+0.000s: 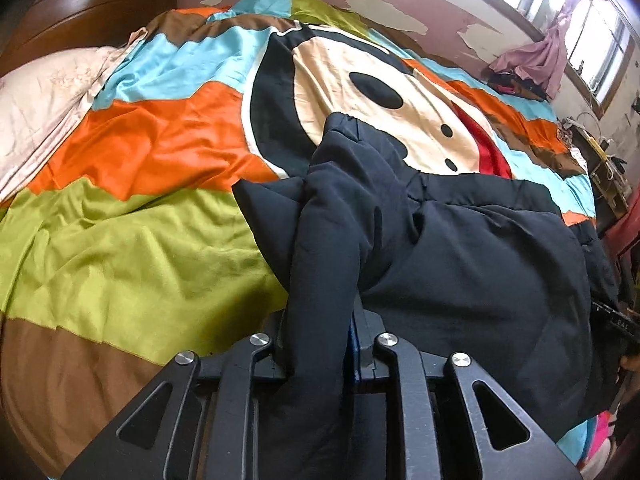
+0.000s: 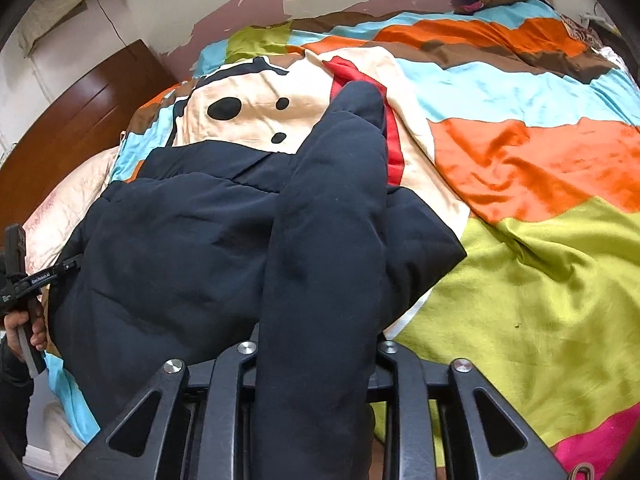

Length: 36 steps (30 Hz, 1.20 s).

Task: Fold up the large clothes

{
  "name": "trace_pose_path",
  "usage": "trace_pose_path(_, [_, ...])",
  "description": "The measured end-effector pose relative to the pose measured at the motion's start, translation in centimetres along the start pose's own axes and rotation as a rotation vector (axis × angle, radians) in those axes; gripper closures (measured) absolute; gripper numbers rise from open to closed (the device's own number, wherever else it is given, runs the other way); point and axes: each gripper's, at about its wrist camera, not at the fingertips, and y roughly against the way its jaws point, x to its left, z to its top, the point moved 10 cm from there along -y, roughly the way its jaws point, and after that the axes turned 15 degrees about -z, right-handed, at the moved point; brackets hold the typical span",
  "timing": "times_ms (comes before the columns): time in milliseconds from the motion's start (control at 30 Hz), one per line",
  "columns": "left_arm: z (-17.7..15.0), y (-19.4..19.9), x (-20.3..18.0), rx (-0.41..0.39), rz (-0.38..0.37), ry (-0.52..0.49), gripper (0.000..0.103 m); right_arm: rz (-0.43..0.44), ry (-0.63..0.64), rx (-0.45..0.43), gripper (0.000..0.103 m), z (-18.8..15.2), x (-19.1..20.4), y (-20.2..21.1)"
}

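1. Jacket (image 1: 460, 248), dark navy and padded, lies on the patchwork duvet (image 1: 120, 240) of the bed, its body toward three o'clock in the left wrist view and toward nine o'clock in the right wrist view.
2. At six o'clock in the left wrist view, the left claw (image 1: 320, 344) is clenched on a thick fold of one sleeve (image 1: 332, 208), which runs up toward twelve o'clock. Keep that pinch deep; a padded sleeve looks likely to slip from a shallow bite.
3. At six o'clock in the right wrist view, the right claw (image 2: 316, 344) is clenched on the other sleeve (image 2: 336, 200), which also runs toward twelve o'clock. The person's hand (image 2: 28, 328) with the other tool shows at nine o'clock.
4. The step in hand seems to be laying both sleeves over the body. Bring both down level and together, so that neither drags the body askew.
5. Land each sleeve flat and inside the jacket's outline before letting go.
6. Watch the slippery duvet: it may bunch beneath the jacket.
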Motion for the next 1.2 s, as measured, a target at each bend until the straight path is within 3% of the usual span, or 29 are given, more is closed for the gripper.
trace_pose_path(100, [-0.1, -0.1, 0.4, 0.015, 0.027, 0.015, 0.078, -0.003, -0.004, 0.010, 0.072, -0.3, 0.0, -0.1])
trace_pose_path(133, [-0.2, -0.2, 0.5, 0.020, 0.041, 0.012, 0.070, -0.009, -0.001, 0.017, 0.068, -0.4, -0.1, -0.1])
trace_pose_path(233, [-0.8, -0.2, 0.6, 0.036, 0.090, 0.000, 0.048, -0.050, 0.015, 0.029, 0.040, -0.9, -0.6, 0.0])
trace_pose_path(333, [-1.5, 0.0, 0.3, 0.002, 0.125, -0.008, 0.039, -0.131, 0.043, -0.014, 0.022, -1.3, -1.0, 0.8])
trace_pose_path(533, [-2.2, 0.8, -0.7, -0.051, 0.205, -0.058, 0.037, -0.188, 0.064, -0.122, 0.006, -2.1, -0.5, 2.9])
trace_pose_path(667, [-2.7, 1.4, -1.1, -0.067, 0.251, -0.083, 0.037, -0.224, 0.053, -0.215, 0.004, -2.7, 0.3, 4.7])
trace_pose_path(767, [-3.1, 2.2, -1.3, -0.100, 0.279, -0.090, 0.026, -0.228, 0.035, -0.284, 0.002, -3.5, 1.4, 6.0])
trace_pose_path(967, [-4.1, 4.2, -2.7, -0.173, 0.253, -0.079, 0.021, -0.220, 0.010, -0.386, 0.000, -4.5, 3.4, 8.6])
trace_pose_path(1200, [-4.8, 6.7, -5.8, -0.263, 0.188, -0.097, 0.007, -0.203, -0.007, -0.483, 0.000, -5.5, 4.9, 12.0])
